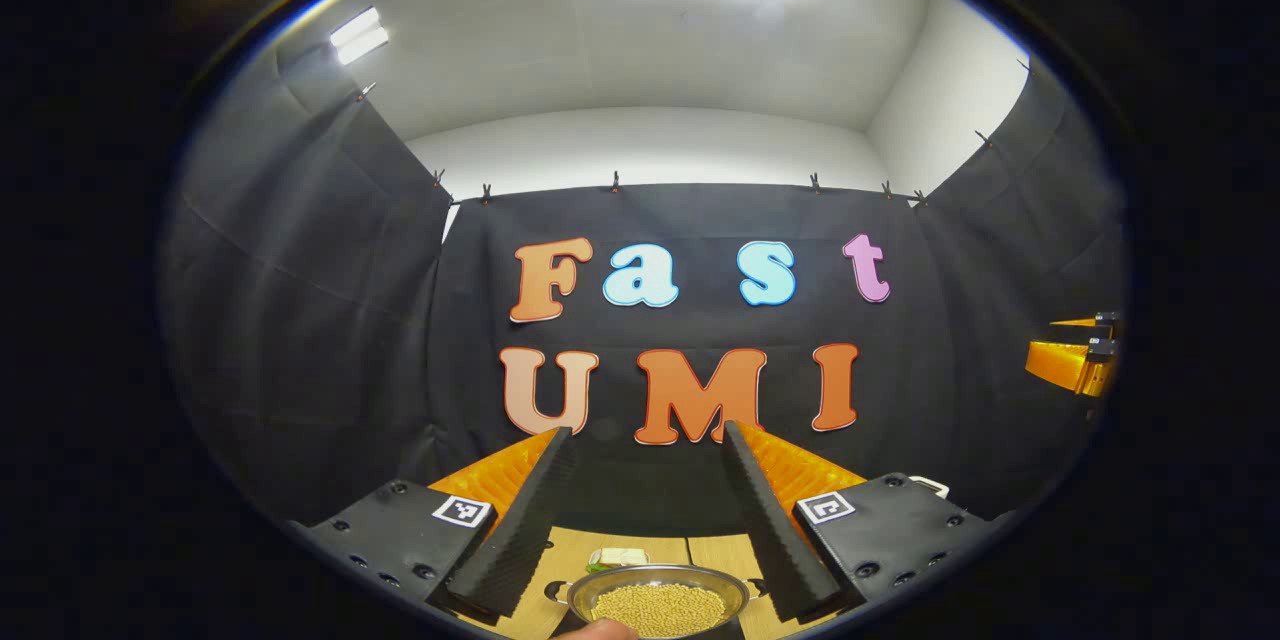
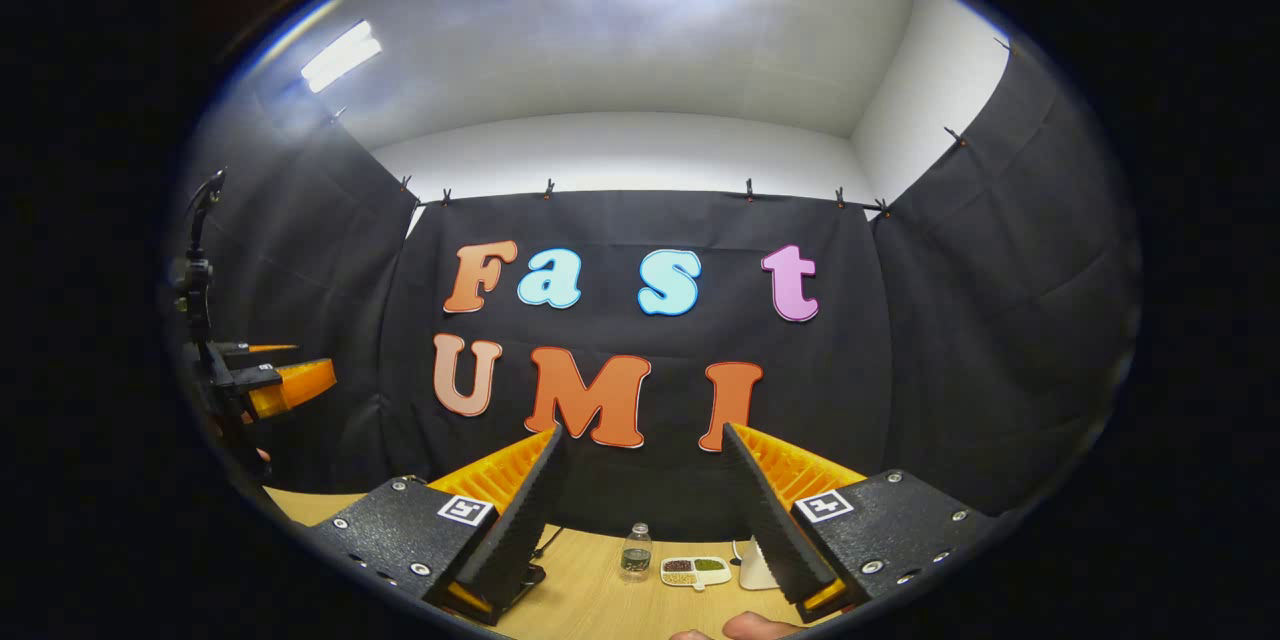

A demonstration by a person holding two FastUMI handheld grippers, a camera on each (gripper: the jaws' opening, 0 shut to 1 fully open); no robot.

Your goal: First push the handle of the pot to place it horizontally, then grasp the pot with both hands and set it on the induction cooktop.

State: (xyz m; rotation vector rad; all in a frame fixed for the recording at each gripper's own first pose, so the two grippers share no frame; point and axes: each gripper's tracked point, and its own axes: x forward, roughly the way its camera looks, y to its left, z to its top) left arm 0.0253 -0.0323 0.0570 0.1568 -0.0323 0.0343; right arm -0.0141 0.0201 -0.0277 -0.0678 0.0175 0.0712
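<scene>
A metal pot (image 1: pixel 660 605) holding yellow grains sits low in the left gripper view, on the wooden table (image 1: pixel 715 552), with a small ear handle (image 1: pixel 553 590) on its left side. My left gripper (image 1: pixel 647 432) is raised above it, open, with nothing between its fingers. The right gripper (image 1: pixel 1070 352) shows at the far right edge of that view. In the right gripper view my right gripper (image 2: pixel 645 433) stands open and high over the table (image 2: pixel 590 590), holding nothing. The left gripper (image 2: pixel 272 370) hangs at the left of that view.
A small pale dish (image 1: pixel 617 557) lies behind the pot. On the table ahead of the right gripper stand a small clear bottle (image 2: pixel 635 550), a divided dish of beans (image 2: pixel 695 571) and a white object (image 2: pixel 755 568). A fingertip (image 2: pixel 740 628) shows at the bottom edge.
</scene>
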